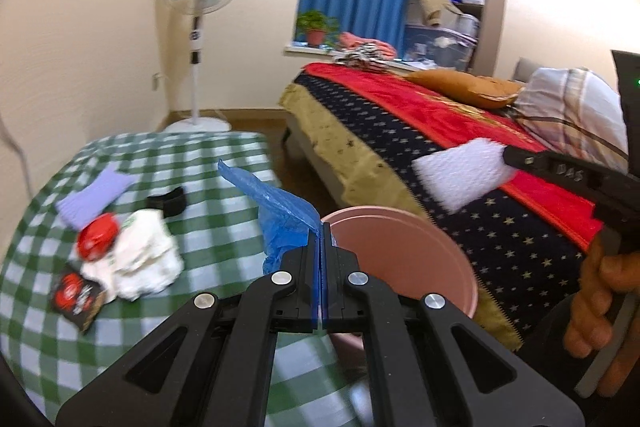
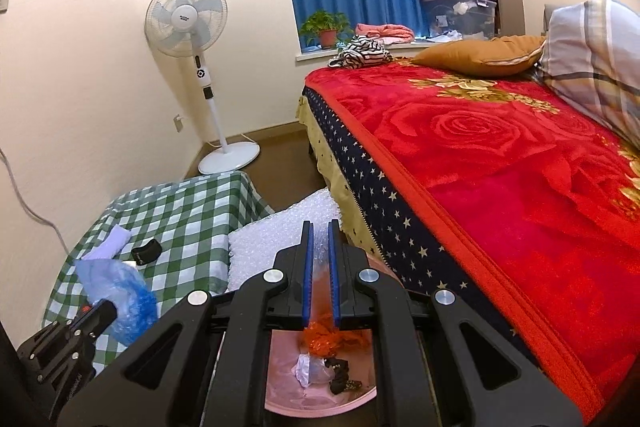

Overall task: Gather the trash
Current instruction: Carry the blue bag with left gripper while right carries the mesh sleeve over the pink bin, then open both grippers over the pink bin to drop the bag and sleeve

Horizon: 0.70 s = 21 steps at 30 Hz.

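Observation:
My left gripper is shut on a crumpled blue plastic bag just left of the pink bin. In the right wrist view the same gripper holds the blue bag over the checked table. My right gripper is shut on a sheet of white bubble wrap, directly above the pink bin. That bin holds orange netting, white paper and dark scraps. From the left wrist view, the right gripper carries the bubble wrap over the bed's edge.
On the green checked table lie a purple cloth, a black object, a red round item, crumpled white material and a black-red packet. The bed fills the right. A standing fan is by the wall.

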Available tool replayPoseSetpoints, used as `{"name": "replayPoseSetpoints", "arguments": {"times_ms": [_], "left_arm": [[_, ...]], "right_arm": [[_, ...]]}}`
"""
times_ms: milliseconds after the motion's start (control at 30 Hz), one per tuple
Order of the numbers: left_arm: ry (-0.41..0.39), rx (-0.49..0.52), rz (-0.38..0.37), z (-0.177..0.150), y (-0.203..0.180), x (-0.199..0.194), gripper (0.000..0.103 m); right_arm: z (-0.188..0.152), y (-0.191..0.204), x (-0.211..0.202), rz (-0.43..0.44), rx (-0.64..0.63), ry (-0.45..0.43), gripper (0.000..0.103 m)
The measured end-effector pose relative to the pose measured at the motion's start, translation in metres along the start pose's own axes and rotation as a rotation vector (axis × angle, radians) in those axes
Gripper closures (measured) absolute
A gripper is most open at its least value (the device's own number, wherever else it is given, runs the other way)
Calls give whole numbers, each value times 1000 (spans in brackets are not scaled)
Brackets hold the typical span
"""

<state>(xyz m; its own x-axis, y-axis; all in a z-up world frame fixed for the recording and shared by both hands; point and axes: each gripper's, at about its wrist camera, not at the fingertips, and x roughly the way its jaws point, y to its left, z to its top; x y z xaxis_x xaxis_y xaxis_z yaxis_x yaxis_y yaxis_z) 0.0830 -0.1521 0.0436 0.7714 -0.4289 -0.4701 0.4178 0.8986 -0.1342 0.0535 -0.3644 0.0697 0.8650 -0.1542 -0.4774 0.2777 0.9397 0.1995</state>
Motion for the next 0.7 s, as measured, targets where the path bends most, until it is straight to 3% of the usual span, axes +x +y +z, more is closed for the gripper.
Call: {"name": "replayPoseSetpoints", "arguments": {"times_ms": [233, 533, 600, 633, 700], "left_arm": [[6, 32, -85, 8, -25, 25, 103], [49, 15, -128, 7, -29, 51, 103], [64, 9, -135, 7, -29, 57, 101], [77, 4, -132, 6, -28, 60, 95], [99, -17, -139, 4, -23, 64, 81]], "right_arm": [[-2, -8, 16, -6, 38, 3, 95], [-3, -10, 27, -21, 49, 21, 95], [-4, -10, 30, -23, 50, 32, 91], [-4, -9, 32, -25, 50, 42, 89], [-5, -9, 33, -48, 62, 42, 60]]}}
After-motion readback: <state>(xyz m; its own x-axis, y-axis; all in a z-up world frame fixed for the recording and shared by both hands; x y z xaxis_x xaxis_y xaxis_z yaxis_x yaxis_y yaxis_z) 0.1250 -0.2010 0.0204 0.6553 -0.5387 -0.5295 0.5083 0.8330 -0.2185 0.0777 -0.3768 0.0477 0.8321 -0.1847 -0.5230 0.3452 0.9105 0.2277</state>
